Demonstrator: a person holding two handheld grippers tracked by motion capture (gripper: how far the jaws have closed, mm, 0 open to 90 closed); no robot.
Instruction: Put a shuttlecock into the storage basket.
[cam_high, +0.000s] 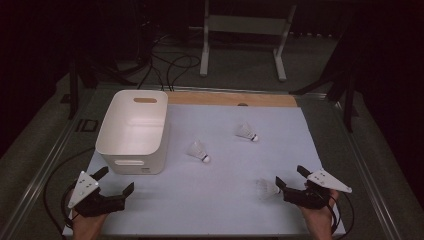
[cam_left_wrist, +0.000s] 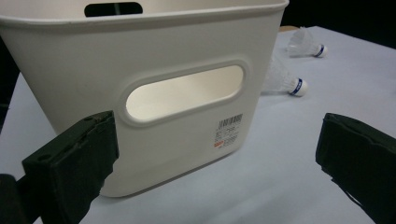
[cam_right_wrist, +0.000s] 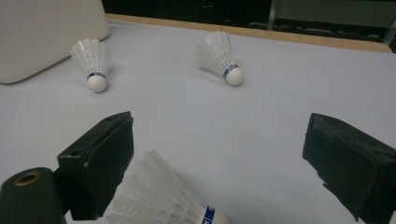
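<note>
Between the right gripper (cam_right_wrist: 219, 172)'s two black jaws, standing wide apart and holding nothing, the nearest shuttlecock (cam_right_wrist: 163, 200) is lying on its side, and that is the one to watch. Its feathers are fanning toward the left-hand jaw and its cork is pointing the other way, so its long axis is running roughly across the gap rather than along it. From above, the right gripper (cam_high: 292, 182) is sitting at the near right corner with that shuttlecock (cam_high: 267, 188) just beside its tips, feathers toward the table's middle. By my judgement, the jaws are needing only a short push forward before closing. The left gripper (cam_high: 112, 182) is waiting at the near left, equally wide open and empty, looking straight at the white bin (cam_left_wrist: 154, 93) and its handle slot; it is much farther from that shuttlecock.

Farther out, a second shuttlecock (cam_high: 198, 151) is lying just right of the bin (cam_high: 132, 132), and a third shuttlecock (cam_high: 247, 132) is resting beyond it, well apart. Everything is sitting on a pale mat (cam_high: 220, 200) with a wooden strip (cam_high: 230, 99) at its far edge. Behind, the room is dark, with cables (cam_high: 167, 65) on the floor and a white stand (cam_high: 245, 35).
</note>
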